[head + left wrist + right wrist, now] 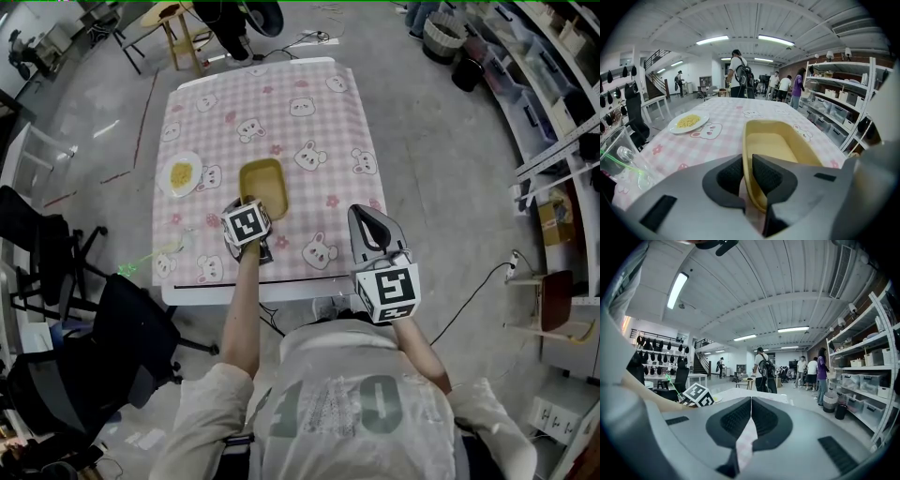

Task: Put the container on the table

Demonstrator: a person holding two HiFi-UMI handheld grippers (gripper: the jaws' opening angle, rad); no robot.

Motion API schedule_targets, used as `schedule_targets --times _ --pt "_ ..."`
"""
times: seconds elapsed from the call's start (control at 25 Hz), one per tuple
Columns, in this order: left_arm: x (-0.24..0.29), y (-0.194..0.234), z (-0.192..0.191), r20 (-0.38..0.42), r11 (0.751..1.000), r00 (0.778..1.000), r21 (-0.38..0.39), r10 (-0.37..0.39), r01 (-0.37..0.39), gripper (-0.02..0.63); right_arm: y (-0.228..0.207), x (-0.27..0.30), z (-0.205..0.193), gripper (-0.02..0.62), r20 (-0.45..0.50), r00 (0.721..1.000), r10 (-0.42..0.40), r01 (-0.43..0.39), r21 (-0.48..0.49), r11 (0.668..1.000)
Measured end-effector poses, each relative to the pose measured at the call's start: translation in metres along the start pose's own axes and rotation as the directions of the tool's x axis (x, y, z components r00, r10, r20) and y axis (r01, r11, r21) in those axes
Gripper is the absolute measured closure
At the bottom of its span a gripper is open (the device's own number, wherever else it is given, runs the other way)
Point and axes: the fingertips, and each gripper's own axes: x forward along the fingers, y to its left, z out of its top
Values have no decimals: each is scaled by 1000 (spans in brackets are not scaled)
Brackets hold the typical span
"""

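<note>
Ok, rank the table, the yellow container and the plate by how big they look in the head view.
1. table, by far the largest
2. yellow container
3. plate, only a little smaller than the container, so it is a close call

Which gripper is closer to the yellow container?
Left. The left gripper is shut on the near rim of the yellow container; the right gripper, shut and empty, is apart from it, to its right.

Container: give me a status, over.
Left tongs shut on the yellow container, near wall. Right tongs shut, empty. Container looks down on the tablecloth. Plate off to its left, nothing in the way.
</note>
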Motion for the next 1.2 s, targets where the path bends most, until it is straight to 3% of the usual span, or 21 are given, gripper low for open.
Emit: schedule_targets --times 0.08,0.2,0.4,0.56,0.68,0.88,1.04,1.12,1.2 --pt "-1 1 1 6 1000 1000 -1 4 -4 572 2 0 0 566 2 1000 4 -4 0 1000" --pt "-7 3 6 38 1000 999 -10 7 -6 471 6 1 1 566 6 1000 13 -13 -3 1000" --pt "-22 2 35 123 1000 992 -12 5 -4 454 10 1 3 566 13 1000 25 -25 -6 1000" --pt "-47 -7 83 244 1000 970 10 -17 15 446 12 1 4 566 19 999 32 -32 -7 999" --pt "-75 -17 122 346 998 937 56 -48 31 446 15 3 5 566 24 999 40 -40 -9 999" --pt "-134 -38 162 500 992 860 116 -103 51 448 21 5 11 566 39 998 52 -51 -14 999" --pt "-171 -48 158 580 990 805 129 -122 58 460 24 5 13 566 50 997 58 -57 -15 998" --pt "-188 -52 150 624 991 771 120 -128 66 511 24 5 15 566 62 996 69 -69 -12 998" --pt "-195 -57 134 646 990 751 124 -136 73 554 25 5 18 566 82 993 86 -86 -2 996"
